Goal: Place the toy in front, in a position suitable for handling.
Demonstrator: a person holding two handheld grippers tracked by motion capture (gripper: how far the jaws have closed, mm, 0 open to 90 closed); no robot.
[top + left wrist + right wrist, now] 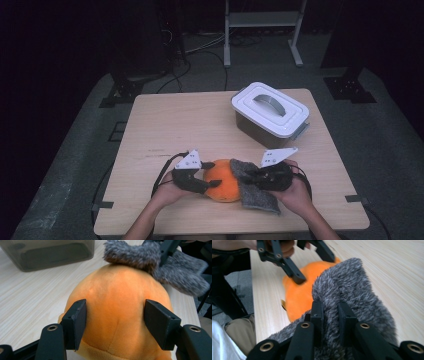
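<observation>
My left gripper [115, 327] has its jaws spread wide around the round orange plush toy [117, 302], one pad on each flank; from the left gripper view they look pressed against the fabric or nearly so, but I can't say they have closed on it. The toy sits on the pale wooden bench [175, 125] near my edge, between my two hands, and the high view puts it at the middle front [222, 180]. My right gripper [329, 312] has its jaws drawn almost together, pinching a fold of the shaggy grey fleece cloth [352, 287], which drapes from the toy's right side down onto the bench [255, 185]. What the next move turns on, as I judge it, is that the cloth lies over the toy's far, right-hand shoulder, touching it, with its long axis running away from the toy toward my right hand; so my right hand is the one placed to drag it across or off, while my left steadies the toy. Well apart, at the back right, stands the grey plastic box with a white handled lid [270, 112], lid on. I can read no brand, label or writing on anything here.
</observation>
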